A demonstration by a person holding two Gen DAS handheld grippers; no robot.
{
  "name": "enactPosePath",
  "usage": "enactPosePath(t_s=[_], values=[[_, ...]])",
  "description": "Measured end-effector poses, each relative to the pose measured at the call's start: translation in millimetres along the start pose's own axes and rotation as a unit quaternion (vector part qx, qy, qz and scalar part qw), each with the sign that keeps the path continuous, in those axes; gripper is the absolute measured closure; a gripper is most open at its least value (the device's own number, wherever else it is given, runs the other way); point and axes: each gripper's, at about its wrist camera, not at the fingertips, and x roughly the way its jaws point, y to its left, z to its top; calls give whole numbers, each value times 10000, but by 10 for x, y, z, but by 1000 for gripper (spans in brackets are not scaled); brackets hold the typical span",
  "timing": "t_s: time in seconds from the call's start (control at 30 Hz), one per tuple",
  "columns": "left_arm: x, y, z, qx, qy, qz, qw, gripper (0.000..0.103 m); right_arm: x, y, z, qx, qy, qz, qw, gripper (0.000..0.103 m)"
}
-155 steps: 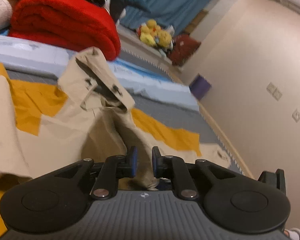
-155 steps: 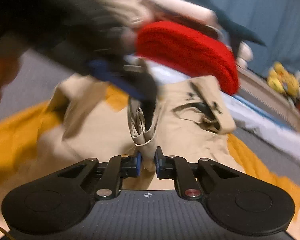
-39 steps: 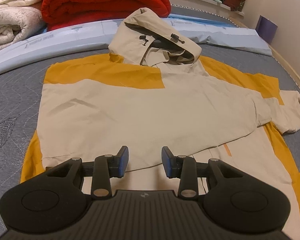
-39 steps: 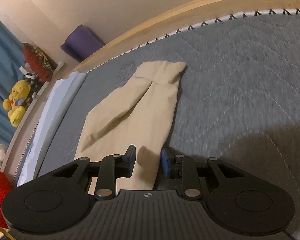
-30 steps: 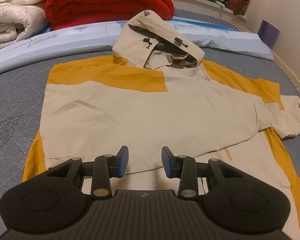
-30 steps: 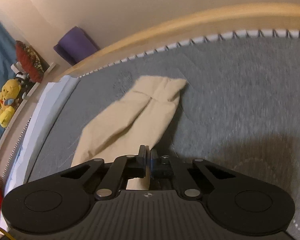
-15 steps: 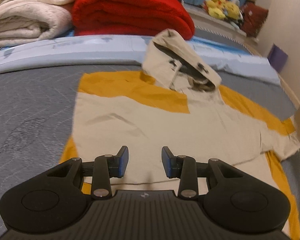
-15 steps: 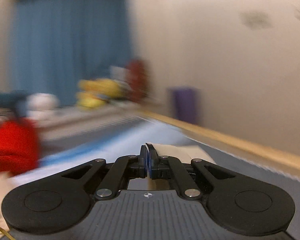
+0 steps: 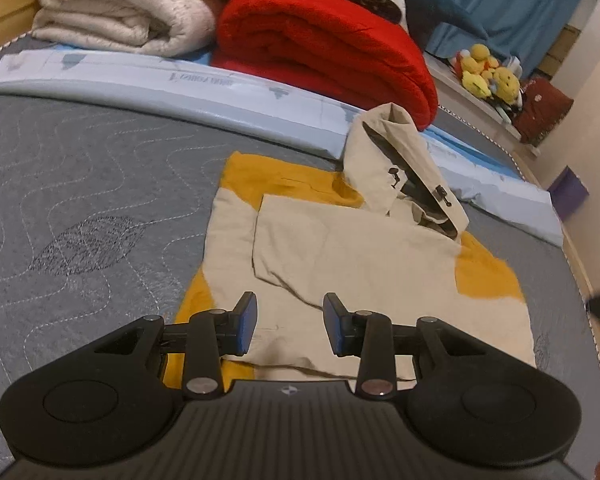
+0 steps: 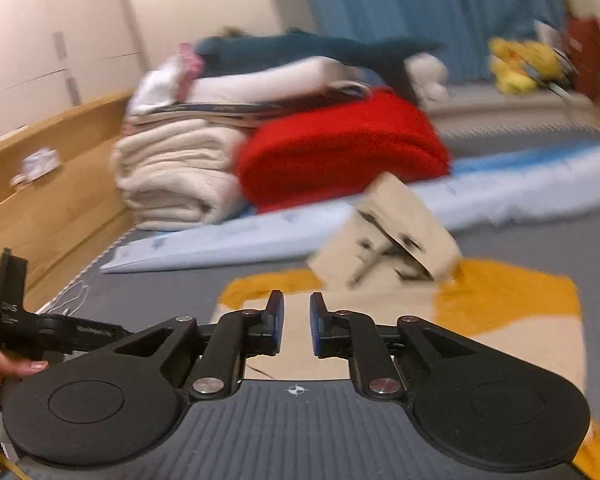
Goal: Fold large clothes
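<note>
- The beige and mustard hooded jacket [image 9: 364,264] is lying flat on the grey quilted mattress [image 9: 80,200], with both sleeves lying folded across its body.
- Its hood [image 9: 400,172] is standing up at the jacket's 12 o'clock end, leaning toward the pale blue pad [image 9: 180,88] just beyond it.
- The left gripper [image 9: 290,322] is hovering over the jacket's near hem — its blue-padded jaws are standing moderately apart with nothing between them.
- The right gripper [image 10: 296,326] is hanging above the jacket [image 10: 480,320]; its jaws are opening, a narrow gap is showing, and no cloth is caught in it.
- In the blurred right wrist view, the hood [image 10: 392,232] is sitting at about 1 o'clock from that gripper.
- A red blanket [image 9: 324,44] and a cream blanket [image 9: 128,8] are resting side by side past the blue pad, at 12 and 11 o'clock from the jacket.
- Yellow plush toys [image 9: 488,76] are sitting on a ledge at 1 o'clock, before a blue curtain [image 9: 512,4].
- A person's fingers [image 10: 4,368] are gripping a black handle at the right wrist view's 9 o'clock edge.
</note>
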Motion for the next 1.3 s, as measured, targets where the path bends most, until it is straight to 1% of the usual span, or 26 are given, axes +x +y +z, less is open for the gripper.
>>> enactPosePath(t_s=[0.07, 0.1, 0.17, 0.2, 0.23, 0.27, 0.37, 0.47, 0.5, 0.6, 0.67, 0.77, 0.83, 0.9, 0.97, 1.03, 1.1, 1.2, 1.27, 1.3], values=[[23, 14, -5, -17, 9, 22, 10000, 63, -124, -102, -100, 373, 2, -338, 9987, 77], [48, 25, -16, -37, 8, 56, 10000, 63, -156, -158, -134, 548, 16, -480, 9973, 76], [106, 56, -37, -144, -6, 153, 9998, 66, -119, -300, -263, 808, 46, -670, 9945, 74], [147, 76, -44, -228, 0, 176, 9996, 69, -116, -415, -321, 985, 30, -797, 9919, 74], [188, 97, -54, -318, 26, 168, 9993, 78, -86, -504, -380, 1136, 50, -879, 9896, 74], [243, 116, -65, -426, 64, 132, 9990, 82, -20, -603, -435, 1296, 146, -952, 9869, 74], [391, 118, -121, -576, 110, 39, 9983, 82, 278, -797, -584, 1784, 453, -1155, 9761, 74], [567, 43, -157, -652, 121, -121, 9977, 82, 446, -938, -708, 2200, 659, -1333, 9641, 74], [626, 27, -168, -702, 119, -190, 9973, 82, 483, -981, -747, 2357, 698, -1335, 9601, 74], [811, 28, -207, -1046, 159, -388, 9936, 82, 629, -1089, -826, 2735, 860, -1370, 9482, 73], [903, 42, -229, -1215, 128, -444, 9915, 82, 662, -1176, -875, 2966, 939, -1439, 9394, 69], [1031, 65, -243, -1466, 74, -459, 9881, 81, 737, -1350, -975, 3507, 1077, -1566, 9170, 67], [1117, 102, -246, -1752, 85, -565, 9829, 80, 735, -1455, -1023, 3770, 1101, -1670, 9044, 67], [1200, 139, -246, -2024, 92, -641, 9772, 79, 727, -1529, -1038, 3904, 1082, -1771, 8969, 67], [1293, 172, -249, -2213, 153, -589, 9733, 79, 702, -1574, -1051, 4041, 1053, -1826, 8901, 67], [1377, 198, -267, -2327, 211, -523, 9709, 79, 701, -1604, -1066, 4152, 1051, -1809, 8853, 67], [1457, 225, -281, -2380, 240, -488, 9697, 79, 681, -1631, -1072, 4217, 1063, -1880, 8806, 67], [1535, 259, -299, -2450, 198, -496, 9680, 79, 677, -1662, -1073, 4269, 1028, -1976, 8765, 76], [1570, 265, -314, -2536, 145, -528, 9658, 79, 674, -1670, -1071, 4263, 984, -1968, 8774, 86], [1586, 262, -317, -2577, 124, -545, 9646, 79, 670, -1666, -1070, 4244, 965, -1960, 8787, 88]])
